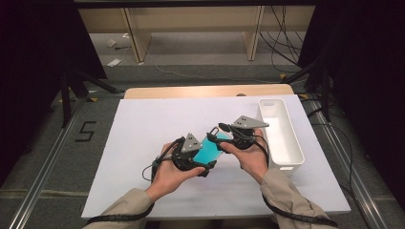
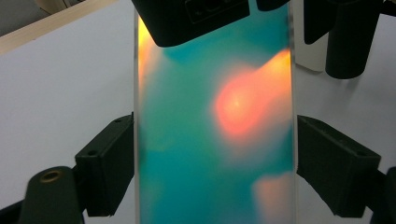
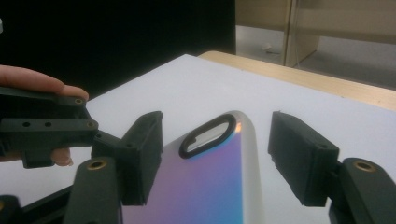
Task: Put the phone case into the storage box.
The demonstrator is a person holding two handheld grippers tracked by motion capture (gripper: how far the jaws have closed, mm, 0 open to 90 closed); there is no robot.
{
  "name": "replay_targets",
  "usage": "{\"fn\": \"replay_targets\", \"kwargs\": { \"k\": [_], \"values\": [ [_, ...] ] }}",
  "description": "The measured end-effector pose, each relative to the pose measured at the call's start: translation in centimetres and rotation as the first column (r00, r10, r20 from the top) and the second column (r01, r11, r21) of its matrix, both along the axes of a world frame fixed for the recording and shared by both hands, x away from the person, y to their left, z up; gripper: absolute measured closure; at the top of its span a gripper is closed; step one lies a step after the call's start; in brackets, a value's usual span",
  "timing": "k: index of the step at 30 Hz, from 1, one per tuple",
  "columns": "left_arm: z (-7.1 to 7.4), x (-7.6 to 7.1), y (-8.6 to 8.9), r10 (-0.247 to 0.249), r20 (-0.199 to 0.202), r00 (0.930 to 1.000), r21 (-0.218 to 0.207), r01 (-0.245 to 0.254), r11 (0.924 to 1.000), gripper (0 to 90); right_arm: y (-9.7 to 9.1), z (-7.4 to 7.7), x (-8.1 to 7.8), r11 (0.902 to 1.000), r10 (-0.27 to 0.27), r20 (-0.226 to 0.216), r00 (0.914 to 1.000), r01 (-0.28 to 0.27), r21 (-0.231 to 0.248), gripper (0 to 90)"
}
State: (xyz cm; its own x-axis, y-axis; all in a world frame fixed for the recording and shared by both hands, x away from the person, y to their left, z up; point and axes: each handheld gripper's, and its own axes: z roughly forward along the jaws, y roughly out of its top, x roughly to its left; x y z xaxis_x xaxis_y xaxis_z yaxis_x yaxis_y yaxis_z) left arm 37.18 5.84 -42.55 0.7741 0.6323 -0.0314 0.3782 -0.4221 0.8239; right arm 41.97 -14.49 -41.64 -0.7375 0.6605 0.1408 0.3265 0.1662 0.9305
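Observation:
A glossy teal phone case (image 1: 210, 149) with a shifting sheen is held above the white board between both hands. My left gripper (image 1: 204, 157) is shut on it; in the left gripper view its pads (image 2: 114, 163) press the case (image 2: 210, 140) on both long edges. My right gripper (image 1: 220, 136) reaches the far end from the right. In the right gripper view its jaws (image 3: 215, 140) straddle the end of the case (image 3: 219, 177) with the oval camera hole (image 3: 208, 135). The left pad sits at the edge, and the right pad (image 3: 299, 154) stands off with a gap.
A white rectangular bin (image 1: 279, 129) stands at the right of the white board (image 1: 143, 133). A wooden table edge (image 1: 205, 90) runs behind the board. Shelving and cables lie on the floor beyond. A thumb and the left gripper's body (image 3: 46, 126) show at the left.

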Motion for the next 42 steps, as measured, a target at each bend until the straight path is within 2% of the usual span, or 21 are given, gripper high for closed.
{"fn": "replay_targets", "kwargs": {
  "k": [10, 19, 27, 33, 35, 38, 41, 42],
  "values": [
    [0.0, -0.1, -0.1, -0.002, -0.001, 1.0000, -0.003, 0.002, 1.0000, 17.0, -0.1, -0.1, 0.1, 0.9997, 0.009, -0.035, 0.9994, -0.008, 0.023, 49.2],
    [-0.1, -0.1, -0.1, 0.000, -0.001, 1.0000, 0.002, 0.000, 1.0000, 16.9, -0.1, 0.0, 0.1, 0.9990, 0.005, -0.062, 0.9981, -0.002, 0.045, 54.9],
    [-0.4, 0.0, -0.2, 0.000, 0.017, 0.9998, 0.011, 0.000, 0.9999, 16.8, -0.1, 0.0, 0.2, 0.9967, -0.005, -0.089, 0.9960, 0.012, 0.080, 60.6],
    [-0.7, 0.0, -0.3, -0.006, 0.050, 0.9987, 0.038, 0.004, 0.9993, 16.7, -0.1, 0.4, 0.0, 0.9944, 0.009, -0.098, 0.9951, 0.002, 0.105, 67.3],
    [-0.7, 0.0, -0.4, -0.007, 0.049, 0.9988, 0.044, 0.004, 0.9990, 16.6, -0.1, 0.5, -0.2, 0.9937, 0.012, -0.096, 0.9954, -0.001, 0.112, 69.0],
    [-0.9, 0.0, -0.5, -0.007, 0.077, 0.9970, 0.052, 0.003, 0.9987, 16.4, 0.1, 1.0, -0.4, 0.9918, 0.026, -0.095, 0.9951, -0.014, 0.127, 72.9],
    [-0.8, 0.1, -0.4, -0.014, 0.123, 0.9923, 0.069, 0.005, 0.9976, 16.6, 0.3, 1.7, -0.9, 0.9840, 0.060, -0.102, 0.9930, -0.042, 0.173, 79.9],
    [-0.8, 0.1, -0.4, -0.013, 0.132, 0.9912, 0.068, 0.004, 0.9977, 16.7, 0.4, 1.9, -1.1, 0.9877, 0.056, -0.081, 0.9952, -0.043, 0.150, 80.0]
  ]
}}
